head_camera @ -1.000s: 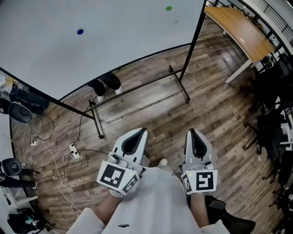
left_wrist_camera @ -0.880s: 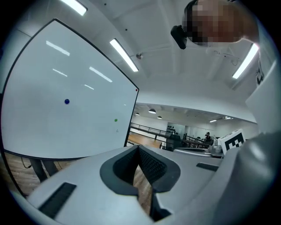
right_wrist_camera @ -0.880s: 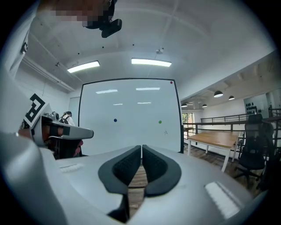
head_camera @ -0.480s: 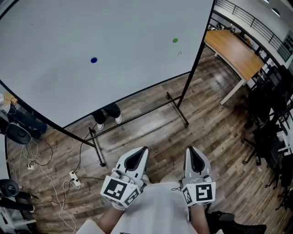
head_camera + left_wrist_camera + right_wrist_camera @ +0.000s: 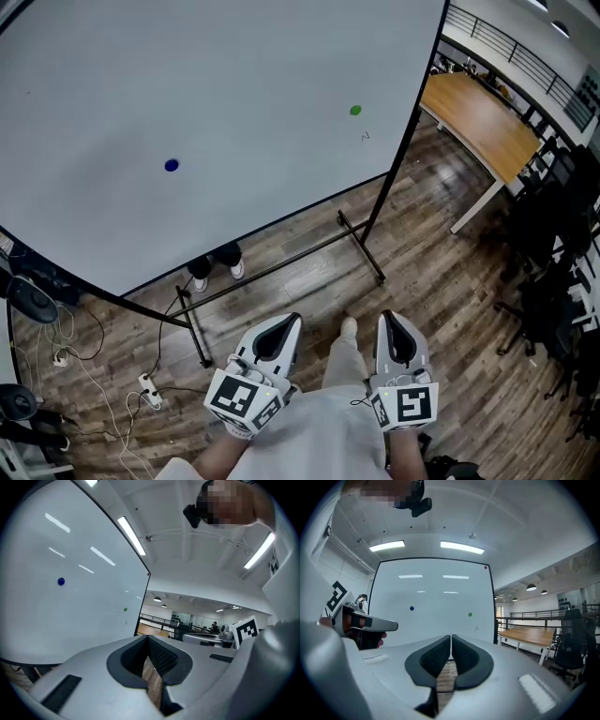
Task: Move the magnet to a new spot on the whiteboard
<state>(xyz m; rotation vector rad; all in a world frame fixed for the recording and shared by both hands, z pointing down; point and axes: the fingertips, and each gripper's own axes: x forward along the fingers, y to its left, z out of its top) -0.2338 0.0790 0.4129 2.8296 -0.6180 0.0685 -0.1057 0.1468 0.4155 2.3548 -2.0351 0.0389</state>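
Observation:
A large whiteboard (image 5: 234,112) on a black stand fills the upper part of the head view. Two round magnets stick to it: a blue magnet (image 5: 171,165) at the left and a green magnet (image 5: 355,111) at the right, with a small pen mark just below the green one. Both show again as the blue magnet (image 5: 411,608) and green magnet (image 5: 470,614) in the right gripper view. My left gripper (image 5: 278,323) and right gripper (image 5: 394,322) are held low near my body, far from the board. Both are shut with nothing between the jaws.
The black stand legs (image 5: 361,248) rest on the wooden floor between me and the board. A wooden table (image 5: 478,117) stands at the right with dark office chairs (image 5: 553,244) beside it. Cables and a power strip (image 5: 148,394) lie on the floor at the left.
The head view has tilted up, so the whiteboard and both magnets sit lower in the picture. Both grippers stay low and shut.

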